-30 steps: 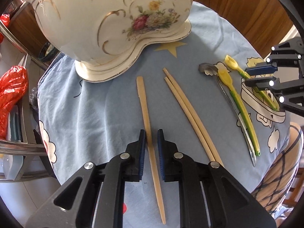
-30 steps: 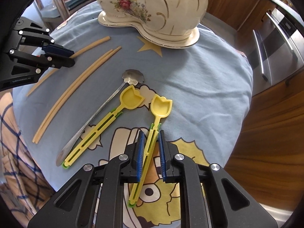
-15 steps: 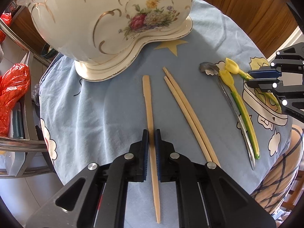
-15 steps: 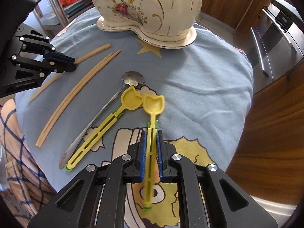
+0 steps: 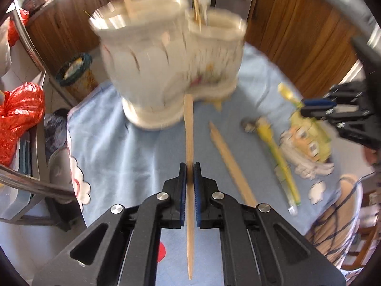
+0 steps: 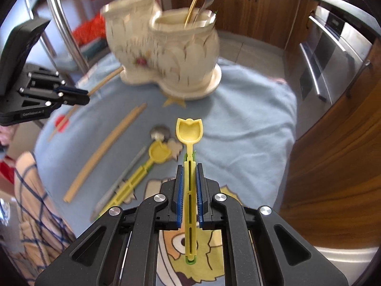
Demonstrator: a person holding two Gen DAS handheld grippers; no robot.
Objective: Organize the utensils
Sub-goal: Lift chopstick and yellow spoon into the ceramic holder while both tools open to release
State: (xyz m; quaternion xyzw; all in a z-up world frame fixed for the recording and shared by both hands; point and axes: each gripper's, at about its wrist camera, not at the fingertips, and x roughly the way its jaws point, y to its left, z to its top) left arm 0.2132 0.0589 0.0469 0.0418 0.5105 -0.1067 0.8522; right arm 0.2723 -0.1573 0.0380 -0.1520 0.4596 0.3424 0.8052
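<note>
My left gripper [image 5: 189,166] is shut on a single wooden chopstick [image 5: 189,131], lifted off the blue cloth and pointing toward the white flowered ceramic holder [image 5: 171,71]. My right gripper [image 6: 189,166] is shut on the handle of a yellow plastic spoon [image 6: 189,133], also raised. On the cloth lie a pair of chopsticks [image 6: 104,150], a second yellow spoon [image 6: 145,166] and a metal spoon [image 6: 159,132]. The two-cup holder [image 6: 166,50] holds several utensils. The left gripper [image 6: 71,96] shows at the left of the right wrist view, the right gripper [image 5: 333,109] at the right of the left one.
A blue cartoon-print cloth [image 6: 250,128] covers the round table. A red plastic bag [image 5: 19,119] and a metal rack [image 5: 28,183] stand to the left. Wooden cabinets [image 6: 333,155] and a steel oven [image 6: 333,54] are on the right. A person's checked sleeve [image 6: 31,202] is near the front edge.
Both grippers rose off the cloth and tilted up, bringing the holder's rims into view. The left one carries the chopstick up, the right one the yellow spoon.
</note>
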